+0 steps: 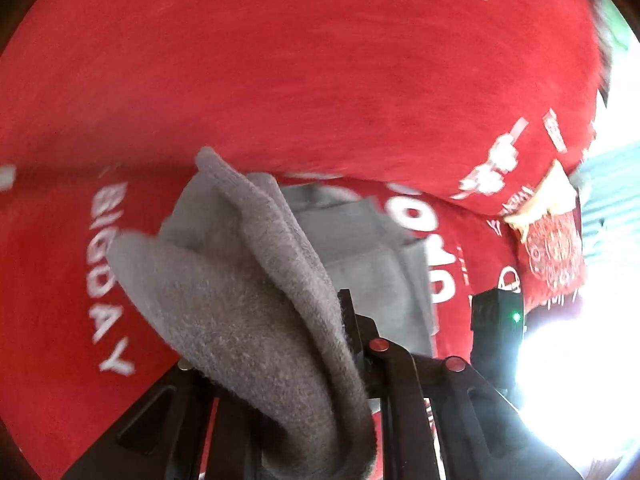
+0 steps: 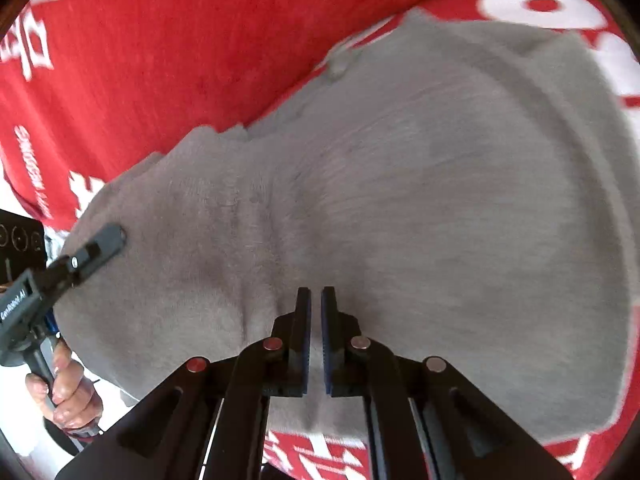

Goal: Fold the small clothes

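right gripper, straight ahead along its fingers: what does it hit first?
Most likely the grey fleece garment: it fills the view beyond the shut right gripper. Red printed cloth lies farther on.

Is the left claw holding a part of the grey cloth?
Yes, the grey cloth is pinched in the left claw and rises from the red cover.

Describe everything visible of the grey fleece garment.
The grey fuzzy fleece garment looks soft and thick-napped, partly spread on the red cloth with white lettering. One edge is lifted and bunched into folds, pinched in the left hand-held gripper, draping over its fingers. In the right wrist view the rest lies fairly flat with shallow creases. The right hand-held gripper is shut just above it; whether it pinches any fabric is unclear.
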{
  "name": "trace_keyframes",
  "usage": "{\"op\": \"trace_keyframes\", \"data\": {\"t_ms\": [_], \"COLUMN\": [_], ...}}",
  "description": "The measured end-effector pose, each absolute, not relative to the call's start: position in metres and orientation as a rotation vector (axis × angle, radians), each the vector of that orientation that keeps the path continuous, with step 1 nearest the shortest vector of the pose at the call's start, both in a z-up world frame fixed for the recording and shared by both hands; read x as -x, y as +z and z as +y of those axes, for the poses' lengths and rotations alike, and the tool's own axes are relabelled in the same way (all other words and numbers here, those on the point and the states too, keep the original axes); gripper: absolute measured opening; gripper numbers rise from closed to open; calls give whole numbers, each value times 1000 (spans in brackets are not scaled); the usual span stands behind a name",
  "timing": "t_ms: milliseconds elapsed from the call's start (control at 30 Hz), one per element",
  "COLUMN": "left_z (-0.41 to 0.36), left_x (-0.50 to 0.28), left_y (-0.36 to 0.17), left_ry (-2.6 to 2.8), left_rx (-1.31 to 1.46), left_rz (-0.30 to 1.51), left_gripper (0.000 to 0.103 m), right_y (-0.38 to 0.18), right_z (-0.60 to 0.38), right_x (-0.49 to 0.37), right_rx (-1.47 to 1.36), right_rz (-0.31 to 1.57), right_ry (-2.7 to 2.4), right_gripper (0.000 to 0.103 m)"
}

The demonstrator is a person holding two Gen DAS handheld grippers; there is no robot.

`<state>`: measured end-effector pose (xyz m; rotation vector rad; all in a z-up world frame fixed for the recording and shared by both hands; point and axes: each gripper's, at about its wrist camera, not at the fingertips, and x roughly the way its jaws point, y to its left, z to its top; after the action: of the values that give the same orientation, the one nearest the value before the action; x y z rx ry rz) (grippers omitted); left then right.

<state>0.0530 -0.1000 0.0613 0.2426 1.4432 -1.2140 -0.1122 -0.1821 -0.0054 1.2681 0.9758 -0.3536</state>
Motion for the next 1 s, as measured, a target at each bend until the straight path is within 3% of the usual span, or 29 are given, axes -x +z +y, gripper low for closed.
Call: {"op": "trace_keyframes", "data": {"t_ms": [133, 400, 467, 533, 800, 867, 900, 1000], "left_z": [-165, -221, -216, -212, -205, -193, -189, -163], "left_x": [13, 111, 115, 119, 117, 99, 88, 48], "left_y": [68, -2, 3, 18, 80, 87, 87, 75], "left_ry": [-1268, -1169, -1177, -1231, -1345, -1285, -1246, -1084], "left_rx": [-362, -686, -656, -602, -514, -479, -466, -464], "left_rz": [1396, 1375, 1367, 1363, 1246, 1233, 1232, 1237], "left_gripper": [16, 18, 32, 56, 57, 57, 57, 57], "right_y": [4, -28, -32, -36, -45, -50, -54, -66], "right_z": [-205, -229, -230, -233, -266, -274, -278, -285], "right_x": [175, 238, 240, 244, 283, 297, 304, 318], "right_rx": [-1354, -1478, -1487, -1502, -1671, -1760, -1808, -1914], "right_rz": [868, 845, 848, 842, 691, 600, 551, 427], "right_ry": [-380, -424, -413, -400, -379, -375, -369, -324], "right_gripper": [6, 10, 10, 10, 17, 31, 44, 57]}}
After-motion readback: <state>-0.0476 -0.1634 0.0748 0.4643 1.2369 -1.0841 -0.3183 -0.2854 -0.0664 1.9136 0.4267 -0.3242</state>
